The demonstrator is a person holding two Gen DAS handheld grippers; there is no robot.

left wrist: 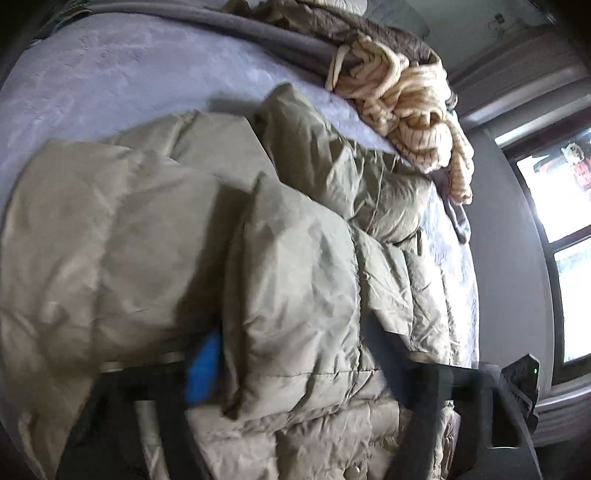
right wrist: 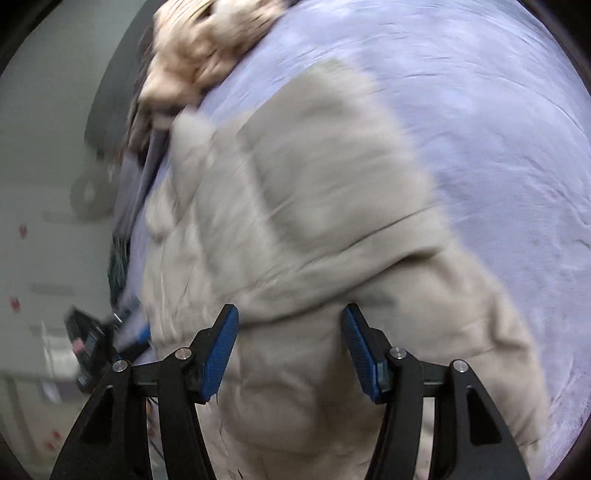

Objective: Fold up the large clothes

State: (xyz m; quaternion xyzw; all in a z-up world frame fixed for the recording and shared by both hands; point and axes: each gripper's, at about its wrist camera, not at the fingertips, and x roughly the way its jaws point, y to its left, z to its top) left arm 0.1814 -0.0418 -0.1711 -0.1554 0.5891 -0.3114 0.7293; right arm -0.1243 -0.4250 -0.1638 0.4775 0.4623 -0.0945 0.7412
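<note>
A khaki quilted puffer jacket (left wrist: 295, 229) lies rumpled on a bed with a lavender sheet (left wrist: 110, 81). My left gripper (left wrist: 295, 350) is low over its near part. A thick fold of the jacket fills the gap between its fingers, and the blue left pad (left wrist: 203, 369) presses against that fold. In the right wrist view the same jacket (right wrist: 295, 192) is blurred. My right gripper (right wrist: 291, 350) stands open just above the jacket's near edge. Its two blue pads (right wrist: 221, 350) are well apart and nothing is pinched between them.
A cream chunky knit throw (left wrist: 406, 110) and a brown blanket (left wrist: 332, 26) are heaped at the far side of the bed. A bright window (left wrist: 561, 206) is to the right. The sheet (right wrist: 498, 129) lies bare right of the jacket. Floor and furniture (right wrist: 44, 221) lie past the bed's left edge.
</note>
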